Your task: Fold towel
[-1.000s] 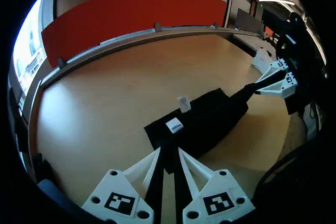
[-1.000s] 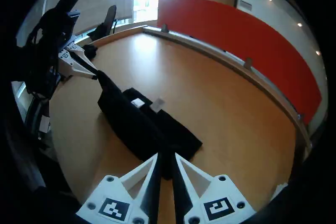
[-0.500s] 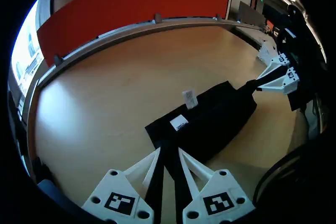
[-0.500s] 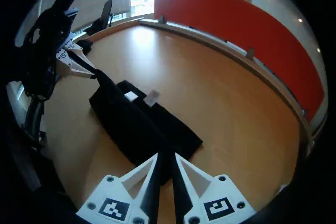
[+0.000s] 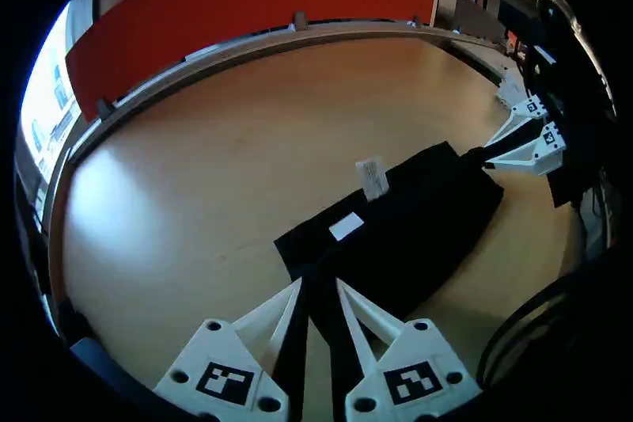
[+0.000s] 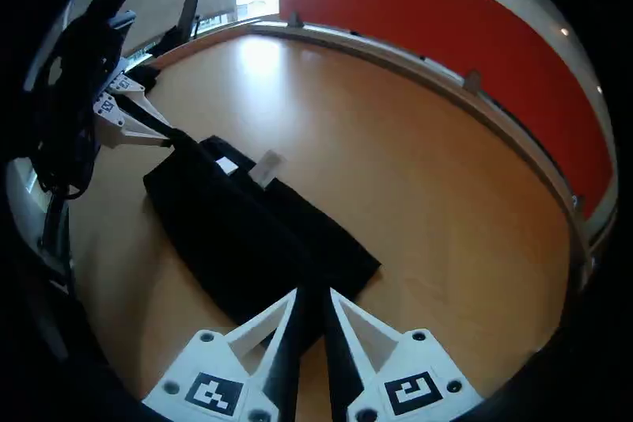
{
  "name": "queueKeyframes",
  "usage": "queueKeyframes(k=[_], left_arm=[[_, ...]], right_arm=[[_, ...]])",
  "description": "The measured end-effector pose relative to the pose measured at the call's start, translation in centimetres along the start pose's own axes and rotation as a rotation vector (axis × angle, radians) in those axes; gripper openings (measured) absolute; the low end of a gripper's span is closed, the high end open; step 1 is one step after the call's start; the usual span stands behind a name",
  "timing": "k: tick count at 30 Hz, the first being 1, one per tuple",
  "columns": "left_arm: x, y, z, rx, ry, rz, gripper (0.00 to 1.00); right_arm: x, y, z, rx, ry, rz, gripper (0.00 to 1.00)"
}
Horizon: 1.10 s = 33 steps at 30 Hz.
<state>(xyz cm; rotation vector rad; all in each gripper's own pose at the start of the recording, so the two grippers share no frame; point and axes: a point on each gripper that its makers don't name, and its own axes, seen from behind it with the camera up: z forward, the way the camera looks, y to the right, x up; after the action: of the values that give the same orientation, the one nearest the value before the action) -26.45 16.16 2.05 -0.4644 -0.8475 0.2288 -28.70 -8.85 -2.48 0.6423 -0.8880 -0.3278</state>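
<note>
Towel (image 5: pixel 411 216) corner hidden inside left gripper (image 5: pixel 319 286)

From the left claw (image 5: pixel 319 286) and the right claw (image 6: pixel 312 294), the views are looking low, close, toward each other along the towel (image 5: pixel 419 216), sharing the desk (image 5: pixel 221 153).

One towel (image 5: pixel 411 216), two white tags (image 5: pixel 372 178) (image 5: pixel 346 226), two hand-held grippers (image 5: pixel 319 285) (image 6: pixel 312 294), one table (image 5: pixel 198 184).

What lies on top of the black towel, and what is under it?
On the black towel: a white tag and a white label. Under it, wooden table shows around its edges; anything beneath the cloth is hidden.
</note>
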Motion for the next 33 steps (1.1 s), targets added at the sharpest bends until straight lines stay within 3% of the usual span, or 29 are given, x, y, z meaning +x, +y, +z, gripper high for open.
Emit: queueKeyframes(k=[5,12,18,28,30,32,33], left_arm=[[0.0,-0.5,1.0,0.025,-0.001,0.023,0.33],[-0.3,-1.4,1.9,0.058,-0.02,0.052,0.57],[-0.1,-2.0,2.2,0.076,-0.023,0.054,0.68],[0.8,-3.9,1.7,0.127,0.001,0.05,0.81],[1.0,-4.1,1.4,0.128,0.01,0.045,0.85],[1.3,-4.2,1.1,0.126,0.018,0.04,0.91],[1.4,-4.2,0.9,0.125,0.022,0.036,0.92]], right_arm=[[-0.1,0.8,0.9,-0.033,-0.005,0.005,0.21],[-0.1,1.7,1.5,-0.074,-0.014,-0.006,0.44],[0.3,2.4,1.7,-0.095,-0.011,-0.017,0.61],[1.6,4.1,1.7,-0.15,0.014,-0.027,0.68],[1.9,4.3,1.6,-0.158,0.025,-0.025,0.76],[2.1,4.3,1.4,-0.161,0.036,-0.023,0.94],[2.2,4.3,1.3,-0.161,0.043,-0.021,0.98]])
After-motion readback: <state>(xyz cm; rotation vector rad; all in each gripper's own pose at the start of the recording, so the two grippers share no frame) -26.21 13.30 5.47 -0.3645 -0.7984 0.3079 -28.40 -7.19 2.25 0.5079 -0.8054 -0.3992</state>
